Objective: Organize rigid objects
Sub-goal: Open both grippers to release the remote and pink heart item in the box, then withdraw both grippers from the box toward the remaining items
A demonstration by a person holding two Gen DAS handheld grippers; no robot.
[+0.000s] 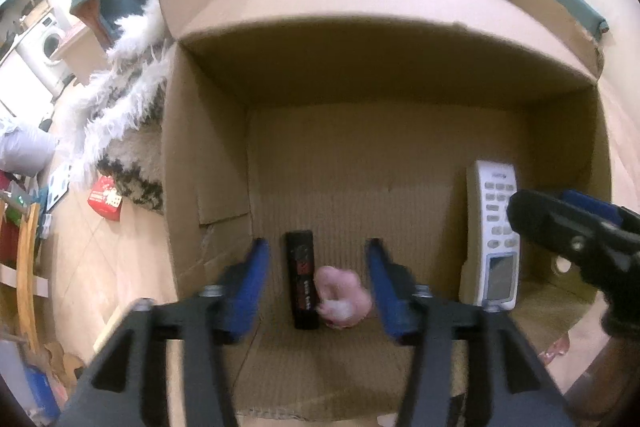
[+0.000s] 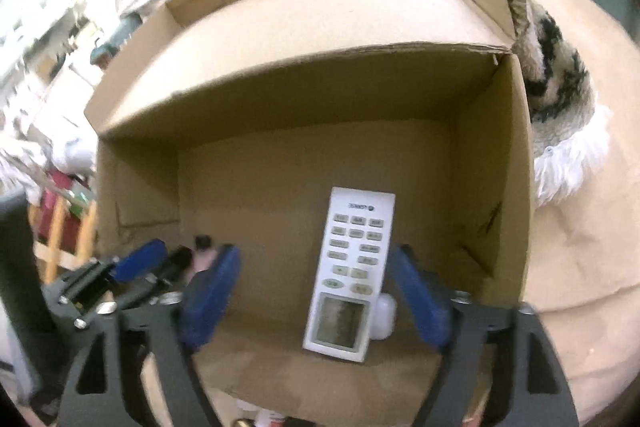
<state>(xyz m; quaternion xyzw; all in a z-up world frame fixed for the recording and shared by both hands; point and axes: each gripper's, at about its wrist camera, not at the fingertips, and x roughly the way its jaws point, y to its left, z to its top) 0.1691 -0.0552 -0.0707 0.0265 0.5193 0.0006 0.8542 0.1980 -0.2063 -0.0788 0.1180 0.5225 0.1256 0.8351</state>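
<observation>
Inside an open corrugated cardboard box (image 1: 400, 163), its flaps folded outward and its ribbed floor showing, two grippers hang over a handful of hard objects. The left gripper (image 1: 318, 255) stands with its blue-padded jaws partly open and empty above a slim black rectangular bar (image 1: 303, 279) lying flat on the floor, a rounded pink object (image 1: 344, 295) touching the bar's right side. The right gripper (image 2: 312, 267) holds its jaws wide, clear of the white remote (image 2: 352, 275) between them, a long flat slab with rows of pale buttons and a grey screen, lying near the right wall. A small white rounded object (image 2: 385, 319) sits against the remote's lower right edge. A shaggy white-and-dark rug (image 1: 120, 123) lies outside the box.
</observation>
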